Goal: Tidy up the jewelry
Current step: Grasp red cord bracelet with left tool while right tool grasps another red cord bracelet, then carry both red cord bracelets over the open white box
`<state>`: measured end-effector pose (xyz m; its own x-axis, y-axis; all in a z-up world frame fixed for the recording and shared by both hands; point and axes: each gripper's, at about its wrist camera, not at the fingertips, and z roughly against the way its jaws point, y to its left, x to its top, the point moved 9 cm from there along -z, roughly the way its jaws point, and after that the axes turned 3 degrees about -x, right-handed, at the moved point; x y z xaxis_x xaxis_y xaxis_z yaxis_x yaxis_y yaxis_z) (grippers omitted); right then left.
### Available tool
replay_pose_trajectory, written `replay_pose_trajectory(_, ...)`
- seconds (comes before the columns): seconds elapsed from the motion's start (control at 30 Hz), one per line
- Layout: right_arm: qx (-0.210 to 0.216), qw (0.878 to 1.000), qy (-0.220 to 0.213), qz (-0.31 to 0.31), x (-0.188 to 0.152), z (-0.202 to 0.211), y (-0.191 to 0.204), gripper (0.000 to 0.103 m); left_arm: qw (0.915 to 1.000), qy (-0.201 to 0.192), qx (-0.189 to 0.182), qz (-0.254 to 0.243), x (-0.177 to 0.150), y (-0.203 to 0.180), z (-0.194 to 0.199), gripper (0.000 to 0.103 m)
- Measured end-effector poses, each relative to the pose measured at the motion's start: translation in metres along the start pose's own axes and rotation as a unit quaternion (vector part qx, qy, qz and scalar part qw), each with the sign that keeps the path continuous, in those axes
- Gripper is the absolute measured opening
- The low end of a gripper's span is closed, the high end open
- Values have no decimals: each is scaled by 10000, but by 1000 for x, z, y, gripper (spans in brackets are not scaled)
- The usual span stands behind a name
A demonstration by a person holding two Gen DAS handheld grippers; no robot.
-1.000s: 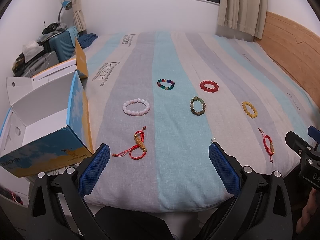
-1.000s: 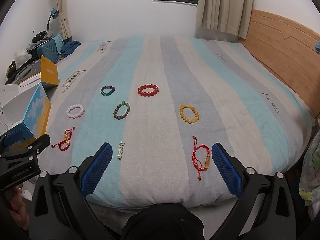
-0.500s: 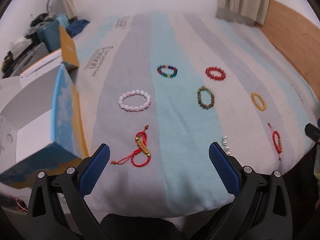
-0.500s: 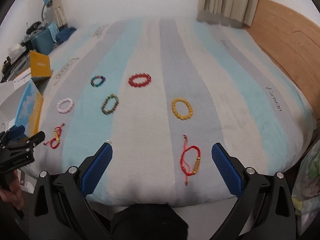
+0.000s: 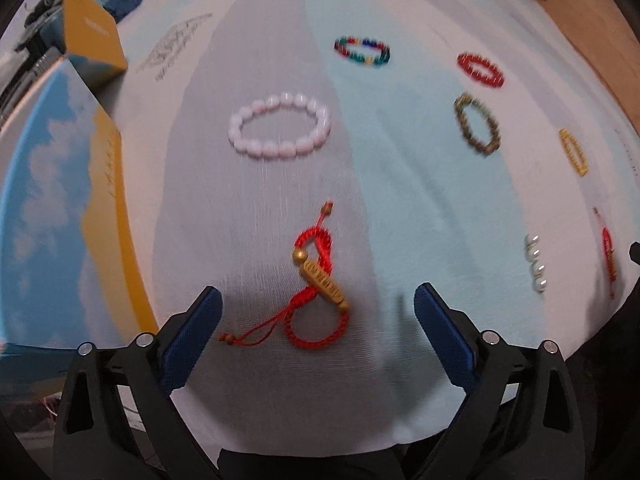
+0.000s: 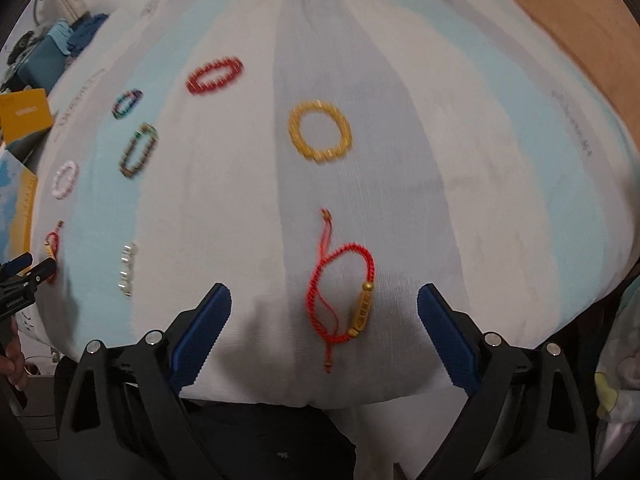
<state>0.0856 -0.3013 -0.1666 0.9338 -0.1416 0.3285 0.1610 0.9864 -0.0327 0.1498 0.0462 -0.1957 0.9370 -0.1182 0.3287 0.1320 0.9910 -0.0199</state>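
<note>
The left gripper (image 5: 318,330) is closing, its jaws wide apart over a red cord bracelet (image 5: 316,280) with a gold tube bead, lying twisted on the striped bedspread (image 5: 280,184), seemingly untouched through the blur. The right gripper (image 6: 324,330) is closing likewise, jaws wide, around a matching red bracelet (image 6: 344,292).

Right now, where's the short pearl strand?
The pearl strand lies on the bedspread at the right edge of the left wrist view, between the two red cord bracelets and below the olive bead bracelet.
</note>
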Motion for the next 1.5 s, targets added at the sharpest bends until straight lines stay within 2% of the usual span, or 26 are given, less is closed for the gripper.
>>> replay_pose_trajectory(0.07,5,9999,143,-28,-1,-13,-5,90,10000,74,-43,-33,-3,-1,-7,91)
replay_pose_trajectory(0.27,73,9984,540,-147,-3,-43,-14,79,9998,167,15,-142,-4,-1,-23,80)
replay_pose_trajectory(0.37,172,9969,730,-251,-8,-55,-16,70,9997,172,9,-200,-1,-2,-26,72)
replay_pose_trajectory(0.47,209,9968,719,-277,-10,-57,-16,68,9996,206,1,-189,0,1,-26,61)
replay_pose_trajectory(0.57,266,9965,730,-313,-11,-58,-14,58,9996,235,-18,-168,1,4,-25,51)
replay_pose_trajectory(0.8,439,9953,802,-326,-14,-57,-7,26,9994,321,-63,-143,2,7,-23,16)
replay_pose_trajectory(0.83,470,9949,811,-361,-15,-56,-6,24,9994,326,-99,-112,1,8,-22,12)
replay_pose_trajectory(0.9,499,9945,817,-428,-17,-55,-8,15,9993,321,-181,-29,-1,7,-20,10)
replay_pose_trajectory(0.97,514,9946,767,-466,-16,-53,-9,13,9991,302,-294,78,-2,9,-17,10)
replay_pose_trajectory(1.2,511,9962,460,-531,-5,-36,-10,13,9991,158,-396,85,-7,4,-5,10)
replay_pose_trajectory(1.5,453,9980,19,-433,12,-2,-1,13,9989,-185,-426,0,5,-9,22,10)
